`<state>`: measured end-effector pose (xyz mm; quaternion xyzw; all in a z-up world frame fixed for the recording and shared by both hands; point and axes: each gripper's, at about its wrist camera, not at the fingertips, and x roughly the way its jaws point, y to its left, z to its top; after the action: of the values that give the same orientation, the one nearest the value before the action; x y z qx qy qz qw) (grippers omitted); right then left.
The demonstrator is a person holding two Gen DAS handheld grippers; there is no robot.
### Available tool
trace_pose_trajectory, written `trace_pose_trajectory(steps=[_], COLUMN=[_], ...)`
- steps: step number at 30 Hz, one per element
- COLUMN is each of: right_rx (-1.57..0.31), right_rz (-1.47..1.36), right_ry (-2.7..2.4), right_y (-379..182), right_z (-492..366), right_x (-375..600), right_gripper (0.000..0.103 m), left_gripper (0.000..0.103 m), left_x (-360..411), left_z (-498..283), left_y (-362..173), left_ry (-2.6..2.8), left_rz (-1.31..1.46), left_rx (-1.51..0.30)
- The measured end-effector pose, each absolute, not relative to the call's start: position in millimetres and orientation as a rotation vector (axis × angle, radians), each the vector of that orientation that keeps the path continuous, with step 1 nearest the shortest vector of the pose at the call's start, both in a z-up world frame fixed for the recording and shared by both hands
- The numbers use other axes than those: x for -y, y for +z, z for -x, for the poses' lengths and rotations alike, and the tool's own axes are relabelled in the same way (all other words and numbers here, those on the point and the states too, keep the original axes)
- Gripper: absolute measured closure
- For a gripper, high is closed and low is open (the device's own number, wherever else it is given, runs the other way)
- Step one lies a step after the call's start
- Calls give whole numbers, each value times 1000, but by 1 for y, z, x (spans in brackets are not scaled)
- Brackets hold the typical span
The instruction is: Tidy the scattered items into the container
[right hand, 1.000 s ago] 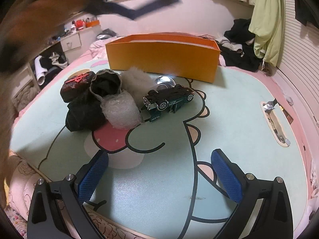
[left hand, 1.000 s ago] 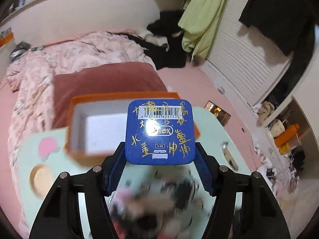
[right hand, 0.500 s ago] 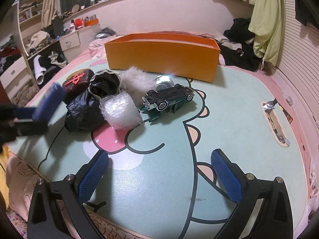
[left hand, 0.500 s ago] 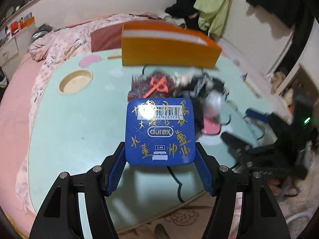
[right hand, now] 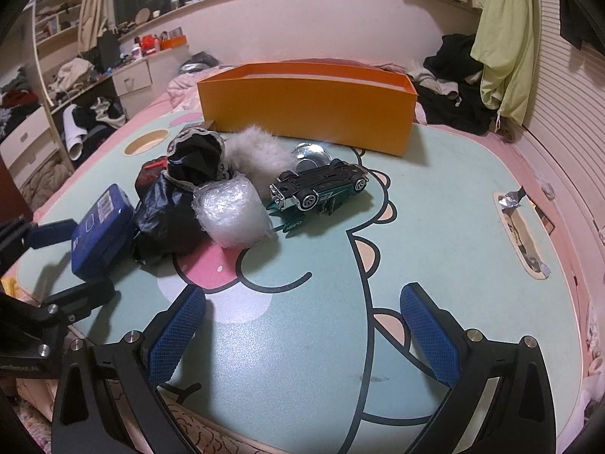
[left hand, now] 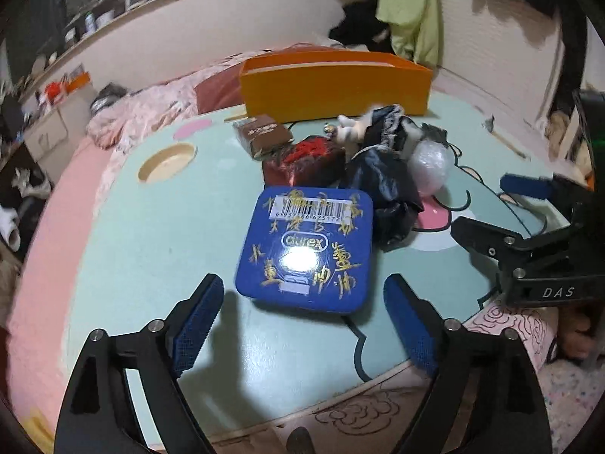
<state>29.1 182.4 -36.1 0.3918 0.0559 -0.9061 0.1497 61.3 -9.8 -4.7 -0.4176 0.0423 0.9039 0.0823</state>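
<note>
A blue tin (left hand: 306, 249) with gold writing lies flat on the mint table (left hand: 151, 234), just ahead of my open left gripper (left hand: 302, 321); it also shows in the right wrist view (right hand: 100, 230). Behind it sits a pile: a dark red pouch (left hand: 306, 159), a black bag (left hand: 382, 185), a bubble-wrap ball (right hand: 230, 212), a grey fluffy thing (right hand: 257, 151) and an upturned toy car (right hand: 321, 185). The orange box (right hand: 306, 108) stands at the far edge. My right gripper (right hand: 302, 325) is open and empty over the table's near side.
A brown packet (left hand: 264, 134) lies in front of the orange box. A round hollow (left hand: 166, 160) is set into the table at the left. Foil scraps (right hand: 510, 200) lie at the right edge. A bed (left hand: 151, 102) and hanging clothes (right hand: 503, 38) surround the table.
My left gripper carried the blue tin from above the orange box back down to the table, opened and let it go. The right gripper has stayed still.
</note>
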Motion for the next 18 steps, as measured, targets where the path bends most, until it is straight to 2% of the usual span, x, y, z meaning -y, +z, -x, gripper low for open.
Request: trace_pose_trajectory(steps=[3,18], right_rx=[-162,-163], right_rz=[-1127,-1130], right_ry=[-2603,-2606], right_y=[-36,-35], right_z=[-29,-27], right_x=[-182,-181], right_gripper=[0,0], left_gripper=[0,0], left_x=[16,11], left_z=[-55,-57], left_y=[-7,-9], left_ry=[2723,2725], left_rz=[1270,1256], left_rx=[-82,-87])
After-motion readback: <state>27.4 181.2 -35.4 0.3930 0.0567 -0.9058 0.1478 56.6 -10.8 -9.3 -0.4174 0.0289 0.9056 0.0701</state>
